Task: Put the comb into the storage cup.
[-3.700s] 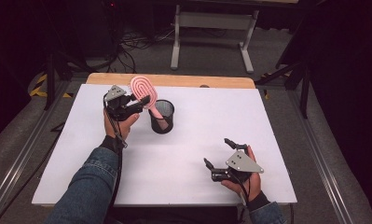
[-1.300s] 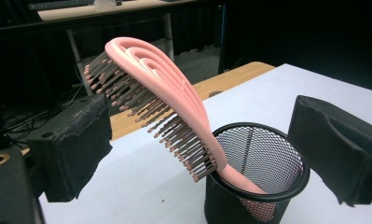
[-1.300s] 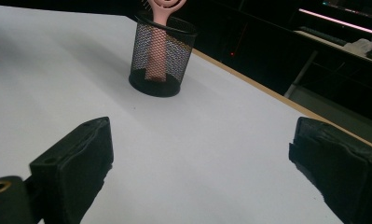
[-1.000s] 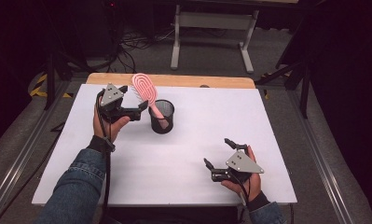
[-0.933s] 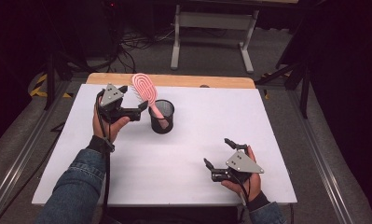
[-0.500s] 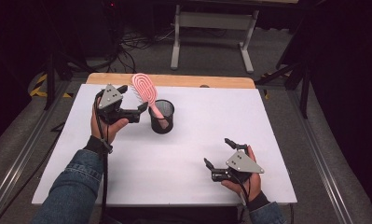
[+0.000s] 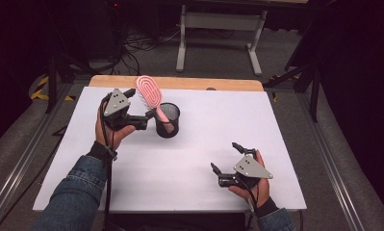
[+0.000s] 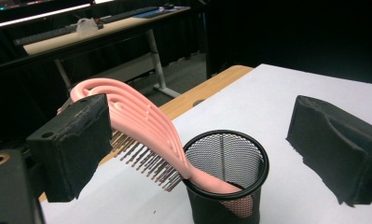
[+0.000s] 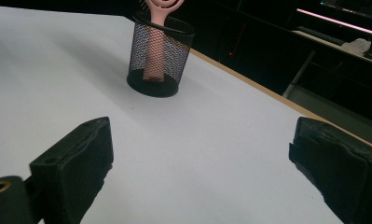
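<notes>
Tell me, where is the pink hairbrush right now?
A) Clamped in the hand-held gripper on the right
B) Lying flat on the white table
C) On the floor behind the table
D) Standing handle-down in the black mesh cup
D: the pink hairbrush has its handle down inside the black mesh cup, with its bristled head leaning out over the rim.
</notes>
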{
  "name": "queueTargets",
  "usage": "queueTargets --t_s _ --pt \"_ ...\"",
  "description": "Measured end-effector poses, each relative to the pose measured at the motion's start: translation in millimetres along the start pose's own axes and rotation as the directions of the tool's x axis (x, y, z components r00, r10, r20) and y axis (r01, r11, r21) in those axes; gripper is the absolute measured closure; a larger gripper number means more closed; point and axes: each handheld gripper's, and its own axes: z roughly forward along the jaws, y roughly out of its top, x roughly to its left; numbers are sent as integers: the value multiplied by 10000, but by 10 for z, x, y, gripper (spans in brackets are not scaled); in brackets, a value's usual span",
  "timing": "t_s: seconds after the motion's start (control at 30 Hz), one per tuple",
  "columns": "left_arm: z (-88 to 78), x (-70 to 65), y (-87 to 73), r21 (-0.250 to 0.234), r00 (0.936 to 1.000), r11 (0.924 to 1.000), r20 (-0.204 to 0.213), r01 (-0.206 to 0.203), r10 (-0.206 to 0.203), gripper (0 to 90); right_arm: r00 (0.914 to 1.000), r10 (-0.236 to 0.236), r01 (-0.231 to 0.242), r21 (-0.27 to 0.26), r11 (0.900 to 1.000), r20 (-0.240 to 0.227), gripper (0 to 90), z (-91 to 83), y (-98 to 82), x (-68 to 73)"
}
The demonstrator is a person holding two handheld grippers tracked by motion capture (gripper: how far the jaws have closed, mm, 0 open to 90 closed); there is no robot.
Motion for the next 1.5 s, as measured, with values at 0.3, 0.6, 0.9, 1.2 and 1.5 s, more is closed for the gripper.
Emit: queueTargets --t_s 0.3,0.6,0.9,1.2,1.5 --pt "-34 -69 -9 -64 9996 9997 149 -238 239 72 10000 -6 6 7 10000 11 62 0 -1 -1" --pt "-67 -128 -41 -40 9986 9990 285 -453 454 71 9999 -61 62 -93 9999 96 65 -14 9 2" --pt "-102 -185 -64 -61 9973 9981 404 -614 616 72 9999 -64 64 -87 9999 93 64 -12 9 3" --pt "-134 -255 -65 -90 9950 9965 554 -828 832 71 9999 -82 83 -84 9999 106 64 -12 9 3" --pt "-162 -331 -75 -79 9919 9943 701 -1060 1063 69 9999 -97 97 -72 9999 107 64 -12 10 4"
